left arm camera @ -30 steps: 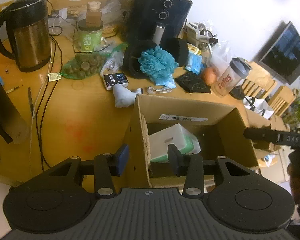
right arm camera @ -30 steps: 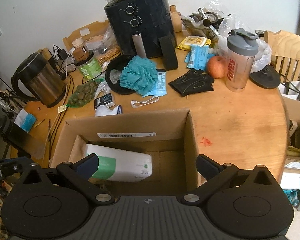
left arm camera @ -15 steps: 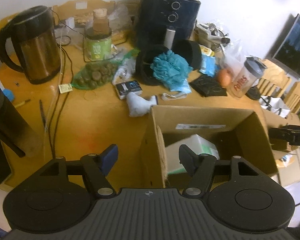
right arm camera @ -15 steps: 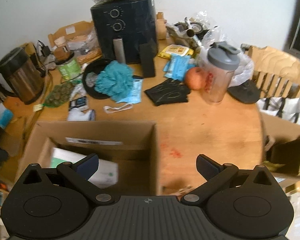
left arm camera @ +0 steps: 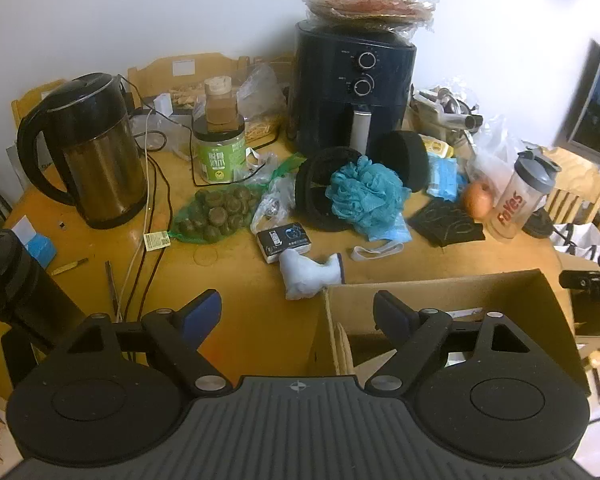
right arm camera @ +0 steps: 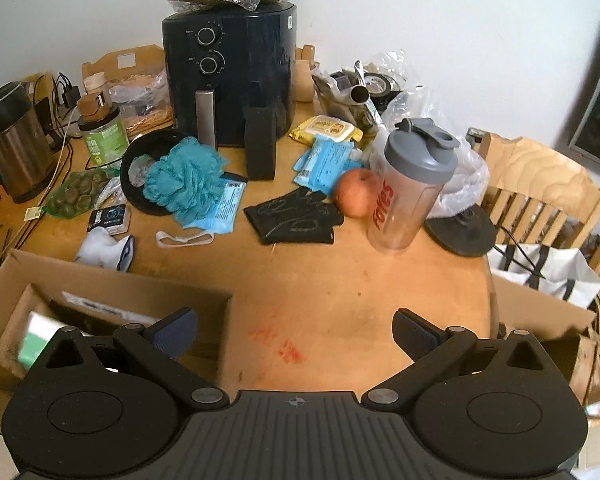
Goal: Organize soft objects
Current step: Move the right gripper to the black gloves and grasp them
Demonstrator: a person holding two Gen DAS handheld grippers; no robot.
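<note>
Left gripper [left arm camera: 298, 308] opening, clear of cardboard box [left arm camera: 440, 288]; knobbly teal pouf [left arm camera: 364, 196].

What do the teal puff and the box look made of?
Teal puff: gathered plastic mesh netting, matte, judging by its ruffled, see-through folds; probably a bath sponge. Box: plain brown corrugated cardboard, matte, with a fluted edge showing in the left wrist view.

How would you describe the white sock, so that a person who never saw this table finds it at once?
Find the black air fryer at the wall, then come toward the cardboard box at the near edge. The white sock lies crumpled on the table just outside the box's far left corner. It is the only white cloth there, with a dark cuff.
</note>
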